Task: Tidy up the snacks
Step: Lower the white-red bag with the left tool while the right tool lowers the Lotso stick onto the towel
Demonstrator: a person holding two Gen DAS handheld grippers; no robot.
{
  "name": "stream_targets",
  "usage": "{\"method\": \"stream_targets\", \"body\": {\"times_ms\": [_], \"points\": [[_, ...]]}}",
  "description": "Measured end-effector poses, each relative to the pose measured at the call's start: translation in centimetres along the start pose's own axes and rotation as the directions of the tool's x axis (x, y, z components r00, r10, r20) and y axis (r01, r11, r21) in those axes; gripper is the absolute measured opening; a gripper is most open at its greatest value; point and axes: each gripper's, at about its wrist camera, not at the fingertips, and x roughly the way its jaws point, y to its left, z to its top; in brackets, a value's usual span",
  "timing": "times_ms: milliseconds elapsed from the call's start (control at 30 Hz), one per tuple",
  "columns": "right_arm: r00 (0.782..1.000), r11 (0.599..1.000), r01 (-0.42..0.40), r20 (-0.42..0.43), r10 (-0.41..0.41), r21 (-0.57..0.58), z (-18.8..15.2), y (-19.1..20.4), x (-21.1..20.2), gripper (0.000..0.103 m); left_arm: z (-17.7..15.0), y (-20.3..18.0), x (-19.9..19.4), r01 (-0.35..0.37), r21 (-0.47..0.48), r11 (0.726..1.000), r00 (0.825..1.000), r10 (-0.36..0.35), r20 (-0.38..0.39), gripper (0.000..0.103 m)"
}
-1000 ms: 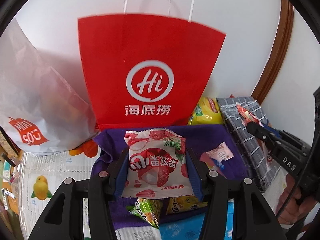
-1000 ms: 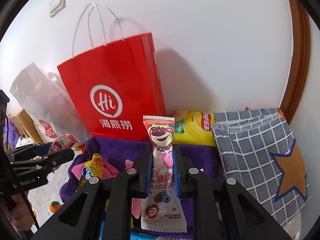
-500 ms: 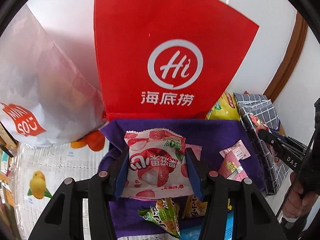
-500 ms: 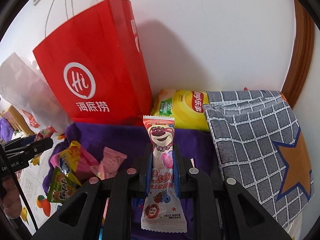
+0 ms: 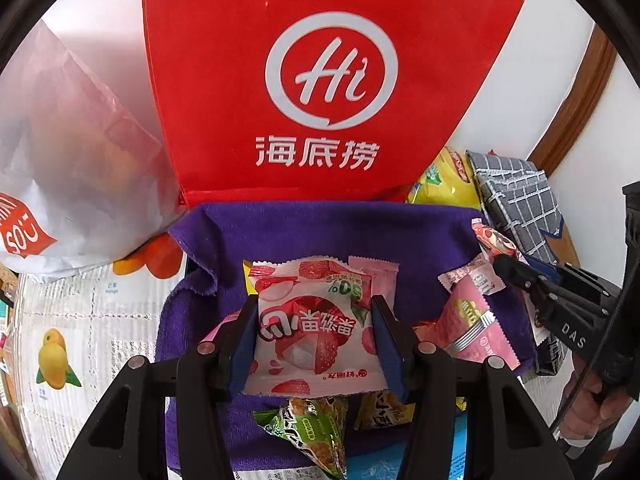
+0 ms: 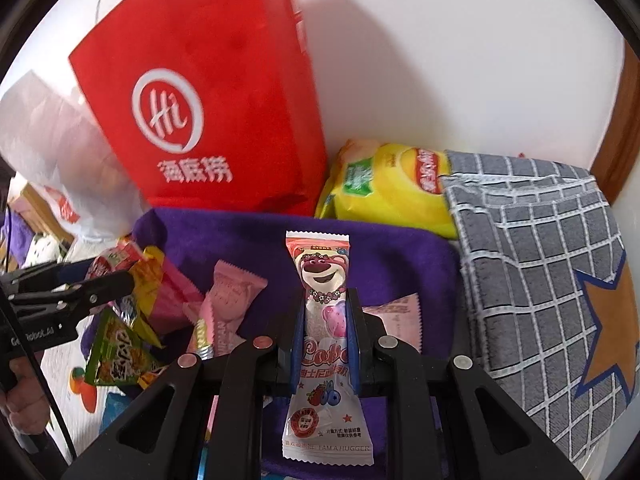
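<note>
The left gripper (image 5: 314, 334) holds a strawberry snack packet (image 5: 314, 328) between its jaws, above the purple cloth (image 5: 320, 228). The right gripper (image 6: 325, 334) has its jaws narrow on a long bear candy packet (image 6: 323, 280), upright over the same cloth. Both point forward, toward the red paper bag (image 5: 320, 60). To do this step well, I think each packet should be lowered flat on a free part of the cloth, apart from the loose pink wrappers (image 6: 232, 292), and the jaws opened only after it rests.
</note>
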Motion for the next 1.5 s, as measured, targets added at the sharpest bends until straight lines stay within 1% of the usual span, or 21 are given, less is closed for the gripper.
{"method": "stream_targets", "body": {"times_ms": [100,267,667,1367,1500], "points": [[1.000,1.000,-0.003,-0.015,0.003,-0.018,-0.2,0.5,0.3,0.019,-0.1,0.0,0.3,-0.012,0.007,1.000,1.000,0.012,-0.005,0.051],[0.999,1.000,-0.003,-0.041,0.003,-0.018,-0.3,0.5,0.8,0.019,0.0,0.0,0.3,0.005,0.001,1.000,1.000,-0.005,-0.010,0.051],[0.999,0.999,-0.005,-0.053,0.003,-0.037,-0.4,1.0,1.2,0.021,0.0,-0.1,0.3,0.013,0.016,1.000,1.000,-0.013,-0.011,0.053],[0.996,0.998,-0.015,-0.091,0.009,-0.066,-0.6,1.4,2.1,0.022,0.0,-0.3,0.7,0.015,0.017,1.000,1.000,-0.015,-0.013,0.054],[0.996,0.997,-0.015,-0.094,0.008,-0.071,-0.7,1.5,2.2,0.024,0.0,-0.4,0.7,0.016,0.011,1.000,1.000,-0.016,-0.017,0.054]]}}
